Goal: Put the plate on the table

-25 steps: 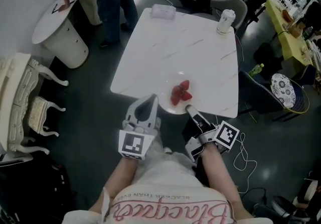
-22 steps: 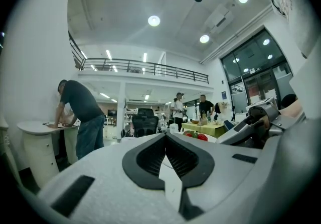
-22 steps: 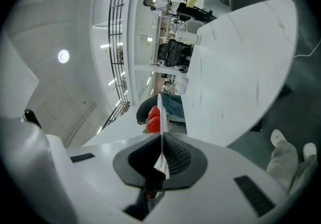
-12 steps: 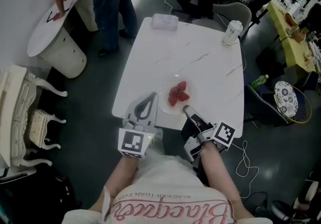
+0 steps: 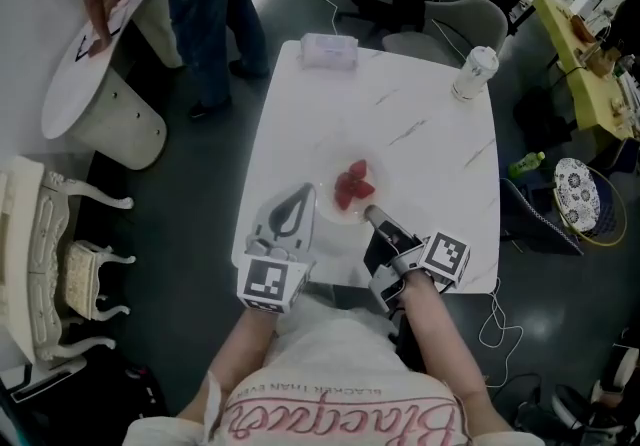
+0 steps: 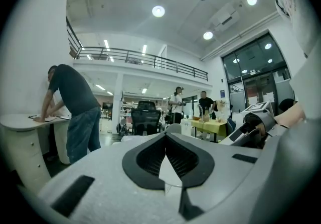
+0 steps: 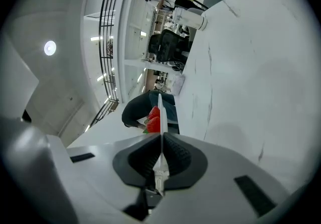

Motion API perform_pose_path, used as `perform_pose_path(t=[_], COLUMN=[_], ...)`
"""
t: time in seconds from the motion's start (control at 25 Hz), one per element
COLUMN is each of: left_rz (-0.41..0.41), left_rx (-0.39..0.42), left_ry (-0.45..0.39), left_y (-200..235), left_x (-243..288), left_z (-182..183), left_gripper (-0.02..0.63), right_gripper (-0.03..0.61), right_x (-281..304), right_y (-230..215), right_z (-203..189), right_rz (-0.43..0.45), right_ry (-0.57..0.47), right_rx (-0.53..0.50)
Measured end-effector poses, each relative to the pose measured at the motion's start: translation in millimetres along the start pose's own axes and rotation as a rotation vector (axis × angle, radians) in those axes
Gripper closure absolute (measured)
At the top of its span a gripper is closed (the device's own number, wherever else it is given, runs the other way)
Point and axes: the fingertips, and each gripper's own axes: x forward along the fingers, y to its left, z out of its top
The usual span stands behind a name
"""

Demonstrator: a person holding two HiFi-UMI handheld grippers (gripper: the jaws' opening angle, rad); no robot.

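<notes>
Firmly, right gripper point(image 5: 372, 215) fingers clamped on plate point(image 5: 331, 216), left gripper point(image 5: 303, 196) seemingly too.

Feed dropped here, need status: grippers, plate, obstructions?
Right gripper shut on plate rim; left gripper shut, empty, alongside. Strawberries aboard, over table near edge. Nothing blocking.

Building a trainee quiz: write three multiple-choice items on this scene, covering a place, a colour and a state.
1. Where on the table is the cup? A far right corner; B near left corner; C centre.
2. The fruit on the plate is: A green; B red; C yellow.
3. The right tool is: A wide open; B out of view; C shut on the plate's rim.
Answers: 1 A, it stands by the far right edge. 2 B, it looks red. 3 C, its jaws pinch the rim edge-on.
</notes>
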Motion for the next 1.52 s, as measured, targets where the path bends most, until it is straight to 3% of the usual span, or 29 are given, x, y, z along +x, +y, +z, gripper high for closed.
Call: perform_pose_path(t=[0.4,0.84,1.0,1.24,1.52], left_rz=[-0.029,-0.008,0.017,0.038,0.048], left_rx=[-0.040,-0.087,-0.092,-0.098,-0.091], left_ry=[0.064,0.110,0.119,0.138,0.138], left_y=[29.1,41.0,50.1,59.2,65.3], left_x=[33.6,47.9,47.8,47.2,49.0], left_z=[-27.6,-54.6,-61.3,-68.6,-69.1], left_gripper=[0.611,0.611,0.611,0.611,0.611], right_gripper=[0.565,0.565,0.565,0.565,0.551], right_x=[54.5,85.7,90.2,91.9,93.5], right_y=[-42.0,-102.2,-109.1,-119.7,-121.5], right_z=[20.3,25.4,27.9,35.5,50.7], right_rz=[-0.065,-0.251,-0.268,-0.372,-0.498], right_ry=[0.001,0.070,0.066,0.039,0.028], right_rx=[0.015,-0.032,-0.056,-0.179,-0.488])
